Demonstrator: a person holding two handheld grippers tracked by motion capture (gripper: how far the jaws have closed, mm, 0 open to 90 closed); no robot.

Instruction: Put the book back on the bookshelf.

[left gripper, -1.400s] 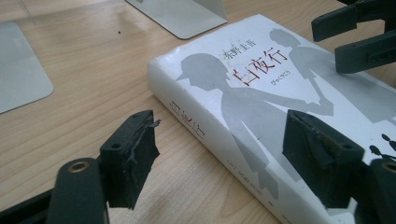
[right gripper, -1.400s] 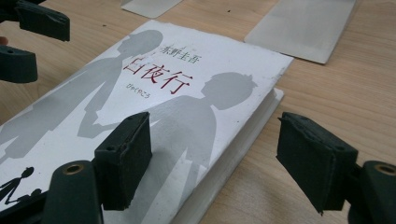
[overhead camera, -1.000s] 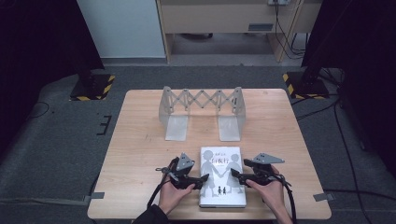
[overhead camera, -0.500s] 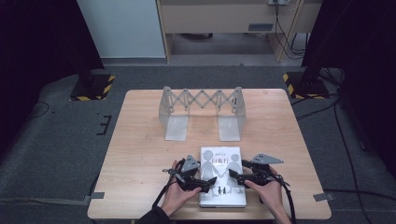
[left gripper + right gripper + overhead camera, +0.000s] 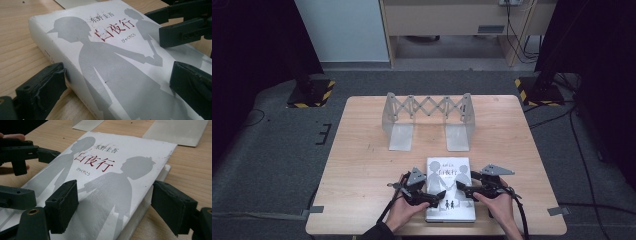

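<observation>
White hardcover book with grey silhouettes point(image 5: 450, 189) lies flat at the wooden table's point(image 5: 362, 165) near edge — the left gripper point(image 5: 120, 82) has just been spreading its jaws, now straddling the spine corner without pressing; right gripper point(image 5: 113, 207) likewise open — probably a regrasp

The high view is dim around its edges, the floor and corners falling nearly to black; soft even light from above brightens the pale wooden table point(image 5: 362, 150), with only faint shadows under the folding grey metal book rack point(image 5: 427, 112); no glare. In both gripper views the white hardcover book with grey silhouettes point(image 5: 112, 62) is sharp, slightly greyish; the nearest black jaws blur a little; far tabletop softens.
</observation>
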